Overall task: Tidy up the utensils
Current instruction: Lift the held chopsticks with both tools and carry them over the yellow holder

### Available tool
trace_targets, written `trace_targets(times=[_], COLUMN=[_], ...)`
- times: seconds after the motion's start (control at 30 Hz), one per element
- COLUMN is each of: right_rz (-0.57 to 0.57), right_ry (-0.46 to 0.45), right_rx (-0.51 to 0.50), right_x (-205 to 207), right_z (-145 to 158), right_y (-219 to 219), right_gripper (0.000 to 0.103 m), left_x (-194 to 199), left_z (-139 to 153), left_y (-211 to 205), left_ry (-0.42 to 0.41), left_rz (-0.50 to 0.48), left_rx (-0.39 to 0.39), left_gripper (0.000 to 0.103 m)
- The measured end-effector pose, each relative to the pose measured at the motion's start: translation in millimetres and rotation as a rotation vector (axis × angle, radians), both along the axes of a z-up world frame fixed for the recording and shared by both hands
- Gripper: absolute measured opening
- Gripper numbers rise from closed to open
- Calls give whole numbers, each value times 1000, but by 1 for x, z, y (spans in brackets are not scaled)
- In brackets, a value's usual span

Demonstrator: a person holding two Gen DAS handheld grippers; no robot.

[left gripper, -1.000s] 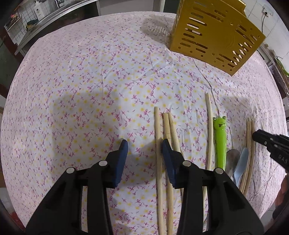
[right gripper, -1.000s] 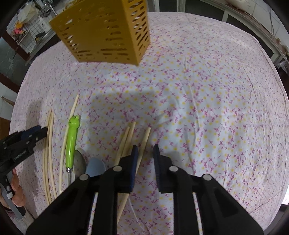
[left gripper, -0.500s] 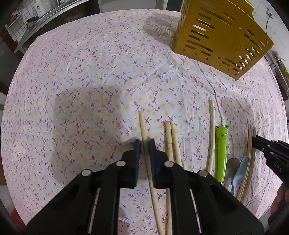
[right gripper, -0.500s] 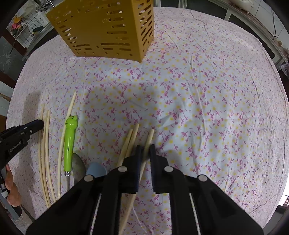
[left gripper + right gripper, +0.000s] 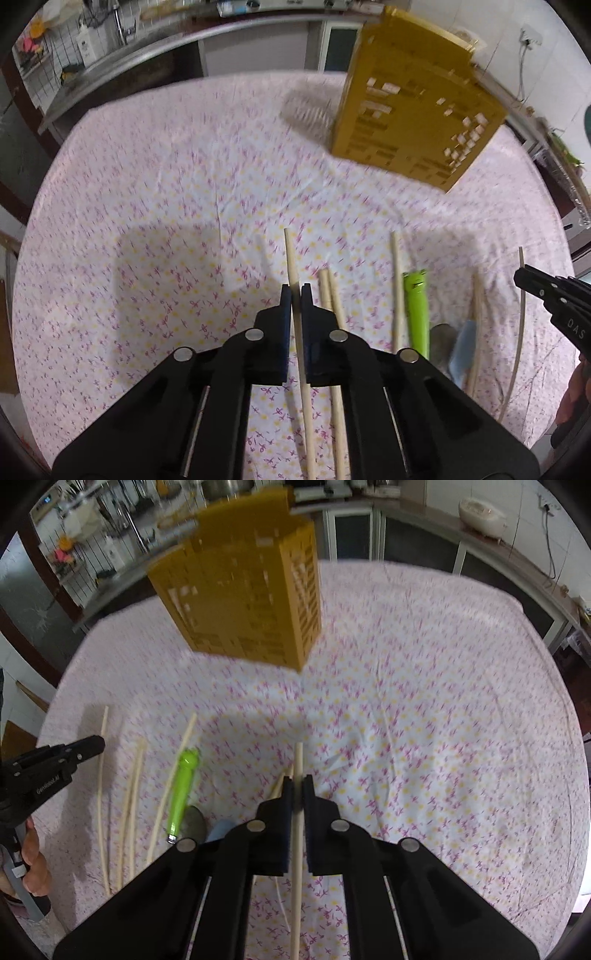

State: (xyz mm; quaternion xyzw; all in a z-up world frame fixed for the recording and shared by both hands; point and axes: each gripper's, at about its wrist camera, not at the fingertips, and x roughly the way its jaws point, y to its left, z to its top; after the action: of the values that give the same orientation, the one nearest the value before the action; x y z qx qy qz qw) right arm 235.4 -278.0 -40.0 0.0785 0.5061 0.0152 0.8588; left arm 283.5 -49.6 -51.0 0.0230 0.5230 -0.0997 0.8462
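My left gripper [image 5: 294, 290] is still closing its jaws on a pale wooden chopstick [image 5: 290, 254], which is pinched between the blue pads and lifted off the floral cloth. My right gripper [image 5: 298, 781] is likewise closing on another chopstick [image 5: 298, 755], also pinched and raised. Each gripper shows in the other's view: the right gripper [image 5: 524, 276] at the right edge, the left gripper [image 5: 90, 746] at the left edge. A yellow slotted utensil holder [image 5: 406, 122] [image 5: 243, 602] stands at the back of the table.
On the cloth lie a chopstick pair [image 5: 332, 295], a single chopstick [image 5: 397, 288], a green frog-handled utensil [image 5: 415, 306] [image 5: 183, 786], a grey spoon [image 5: 439, 339], a blue spoon [image 5: 463, 347] and further chopsticks [image 5: 135, 794]. A person's hand [image 5: 35, 864] grips the left handle. Kitchen counters run behind.
Both grippers went from open over the chopsticks to shut on one each, then rose and tilted up; the holder and the counters now show more fully.
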Motion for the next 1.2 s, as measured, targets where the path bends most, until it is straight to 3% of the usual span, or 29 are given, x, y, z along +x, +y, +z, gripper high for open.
trace_targets(times=[0.23,0.53,0.9,1.2], right_rz=[-25,-64,-118,-130], right_ry=[-162,-438,-727,-849], right_rx=[-23,-73,-82,-113], right_x=[-18,-24,1,50], right_z=[35,91,180,234], right_y=[0,2,-5,-3], right_gripper=[6,6,6,6], left_x=[-26,-41,9,48], left_z=[40,104,176,238], left_y=[6,-8,-31,-45], left_ry=[-138,-447,-559,-582], left_rz=[-32,-37,-14,2], left_rx=[-37,-55,-109,-178], left_gripper=[4,3,2,0])
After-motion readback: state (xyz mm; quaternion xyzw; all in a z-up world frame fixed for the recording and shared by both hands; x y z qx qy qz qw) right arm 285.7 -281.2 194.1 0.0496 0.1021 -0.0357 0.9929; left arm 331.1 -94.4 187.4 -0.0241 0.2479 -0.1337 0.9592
